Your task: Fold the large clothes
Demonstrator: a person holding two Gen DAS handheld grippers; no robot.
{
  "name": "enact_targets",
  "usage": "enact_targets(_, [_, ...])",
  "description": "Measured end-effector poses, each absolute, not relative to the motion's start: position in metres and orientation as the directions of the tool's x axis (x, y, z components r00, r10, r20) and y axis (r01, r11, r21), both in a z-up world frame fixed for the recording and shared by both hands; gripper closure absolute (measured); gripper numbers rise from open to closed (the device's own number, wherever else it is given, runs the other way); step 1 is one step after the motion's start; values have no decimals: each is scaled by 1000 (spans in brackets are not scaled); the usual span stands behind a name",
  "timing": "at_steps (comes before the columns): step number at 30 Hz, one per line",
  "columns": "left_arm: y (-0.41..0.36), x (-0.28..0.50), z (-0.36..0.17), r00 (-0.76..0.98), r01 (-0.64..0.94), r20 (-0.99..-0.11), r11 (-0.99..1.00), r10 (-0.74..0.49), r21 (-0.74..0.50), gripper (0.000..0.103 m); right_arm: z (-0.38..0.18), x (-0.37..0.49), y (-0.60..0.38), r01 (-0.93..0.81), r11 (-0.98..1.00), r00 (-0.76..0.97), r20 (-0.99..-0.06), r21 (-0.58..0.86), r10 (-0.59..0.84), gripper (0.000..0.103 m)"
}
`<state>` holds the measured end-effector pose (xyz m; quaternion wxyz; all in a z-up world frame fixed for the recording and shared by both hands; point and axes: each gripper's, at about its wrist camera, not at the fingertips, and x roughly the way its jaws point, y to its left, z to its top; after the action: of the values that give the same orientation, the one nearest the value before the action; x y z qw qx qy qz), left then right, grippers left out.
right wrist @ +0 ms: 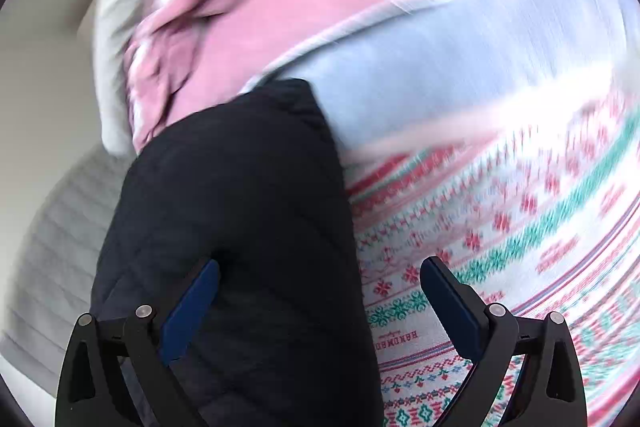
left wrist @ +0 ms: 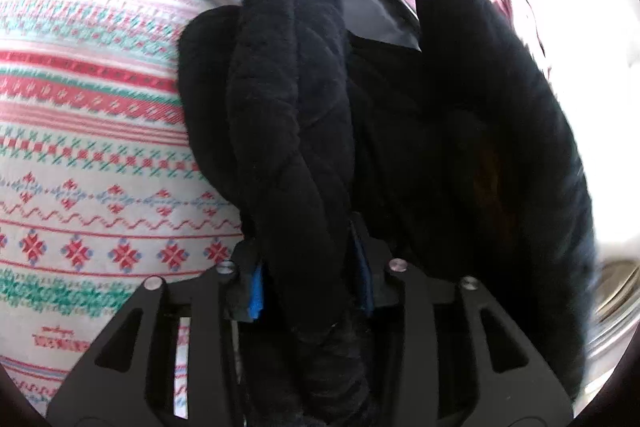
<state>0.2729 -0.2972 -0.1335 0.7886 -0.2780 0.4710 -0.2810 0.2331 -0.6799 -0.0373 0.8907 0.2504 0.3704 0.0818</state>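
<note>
A black quilted garment (left wrist: 288,99) fills the middle of the left wrist view, bunched into a thick roll that runs up from my left gripper (left wrist: 307,267). The blue pads (left wrist: 255,293) sit against either side of that roll, so the gripper is shut on it. More of the black fabric hangs in a dark fold to the right. In the right wrist view the same black garment (right wrist: 240,207) lies over the left half of my right gripper (right wrist: 320,263). Its fingers stand wide apart and open, with the right pad (right wrist: 450,303) well away from the fabric.
Underneath lies a white cloth with red and green knit-style bands (left wrist: 88,147) (right wrist: 520,227). A pink garment (right wrist: 256,27) and a pale blue cloth (right wrist: 460,59) lie beyond it. A grey ribbed surface (right wrist: 52,251) is at the left, a shiny metal edge (left wrist: 616,291) at the right.
</note>
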Motion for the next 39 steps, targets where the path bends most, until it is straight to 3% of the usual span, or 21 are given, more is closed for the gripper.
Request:
enact_targets(3, [-272,280,-128,386,138,-568,655,-726,-743,64,-2,219,-628,3,955,744,-639,297,196,2])
enact_targets(8, [-224,261,-101,466,130,-541,659,-700,-741,64,31,194,-550,-90,994,780,-617,63,110,3])
enact_targets(10, [-210,256,-97,465,128,-560,678,-686,-724,64,11,207,-519,-111,993,699,-708,37,104,19])
enact_targets(12, [-208,246,-88,472,135,-569,693,-673,-708,64,-22,222,-495,-102,994,645,-764,-49,29,18])
enact_targets(15, [-202,236,-78,484,142,-620,754,-618,-641,64,-53,225,-471,-74,976,631,-767,-203,-111,18])
enact_targets(18, [-207,223,-64,492,141,-650,790,-579,-597,64,-57,223,-466,-27,975,638,-755,-220,-152,18])
enact_targets(22, [-201,191,-47,499,162,-711,859,-496,-485,62,-40,193,-449,43,964,726,-655,-261,-210,18])
enact_targets(24, [-200,171,-41,532,183,-721,891,-445,-415,52,-24,173,-444,54,969,732,-651,-241,-203,18])
enact_targets(26, [-198,152,-36,557,176,-722,908,-409,-379,39,4,140,-444,70,993,776,-620,-99,-116,18])
enact_targets(30, [-208,121,-29,561,202,-734,923,-383,-327,32,12,83,-444,164,986,774,-624,27,-112,18])
enact_targets(32, [-212,104,-26,587,204,-739,943,-332,-262,26,4,55,-446,200,979,756,-641,38,-130,17])
enact_targets(39, [-240,48,-26,693,221,-693,974,-196,-54,19,-25,-24,-428,262,964,728,-666,52,-162,17])
